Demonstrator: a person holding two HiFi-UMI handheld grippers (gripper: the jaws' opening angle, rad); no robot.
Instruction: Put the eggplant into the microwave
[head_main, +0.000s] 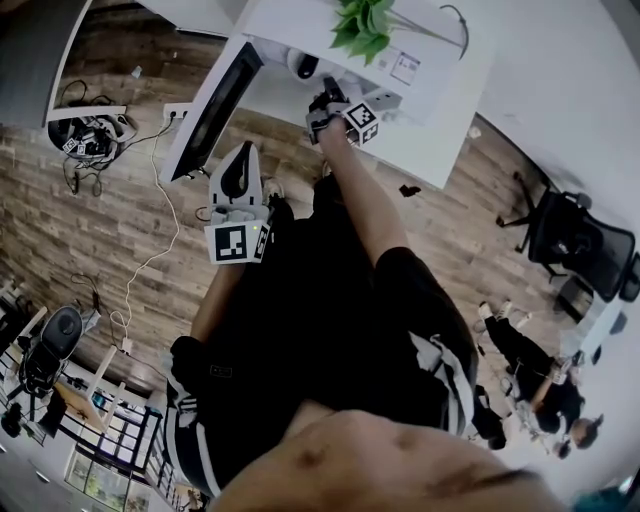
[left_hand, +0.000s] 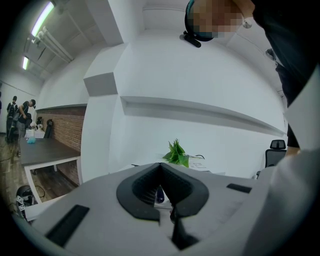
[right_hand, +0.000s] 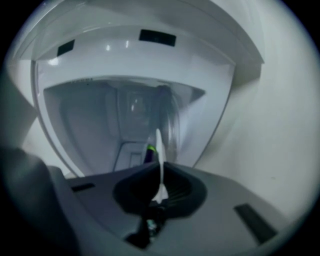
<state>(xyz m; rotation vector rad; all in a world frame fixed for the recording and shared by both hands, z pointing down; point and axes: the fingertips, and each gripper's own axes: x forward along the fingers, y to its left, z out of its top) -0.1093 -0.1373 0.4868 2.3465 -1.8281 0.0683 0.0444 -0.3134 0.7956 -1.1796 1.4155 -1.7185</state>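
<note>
Right gripper (right_hand: 160, 164), jaws together and empty, points into the microwave (right_hand: 75, 115); eggplant (right_hand: 149, 153) sits inside at centre frame, dead ahead, seemingly lengthwise away from the tips; left gripper (left_hand: 160, 167), jaws also together, is farther off

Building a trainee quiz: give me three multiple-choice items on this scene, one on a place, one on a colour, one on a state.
1. The right gripper points: A straight down; B into the microwave; C straight up.
2. The eggplant is: A purple; B yellow; C red.
3. The microwave door is: A shut; B open; C missing.
Key: B, its view looks into the cavity; A, purple body with a green stem; B, the door stands swung out in the head view.
</note>
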